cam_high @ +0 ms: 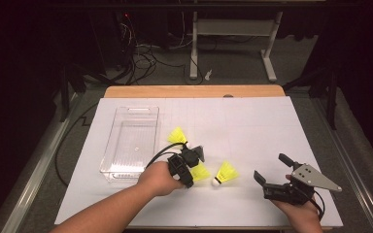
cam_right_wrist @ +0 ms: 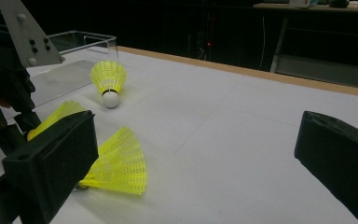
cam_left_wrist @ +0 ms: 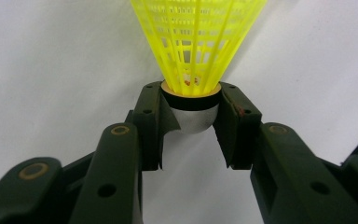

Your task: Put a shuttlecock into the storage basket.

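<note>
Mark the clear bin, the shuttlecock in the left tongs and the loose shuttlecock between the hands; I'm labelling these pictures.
clear bin [cam_high: 108, 145], high view, left wall.
held shuttlecock [cam_left_wrist: 196, 32], left gripper view, yellow skirt.
loose shuttlecock [cam_high: 227, 172], high view, yellow skirt.

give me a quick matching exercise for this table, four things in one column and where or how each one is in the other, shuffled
1. left gripper
2. right gripper
3. clear bin
4. shuttlecock between the hands

a. lying on its side on the white sheet
b. jaws wide apart, nothing between them
c. closed on a shuttlecock's cork
d. holds nothing, at the sheet's left

Pairs: 1-c, 2-b, 3-d, 4-a
</note>
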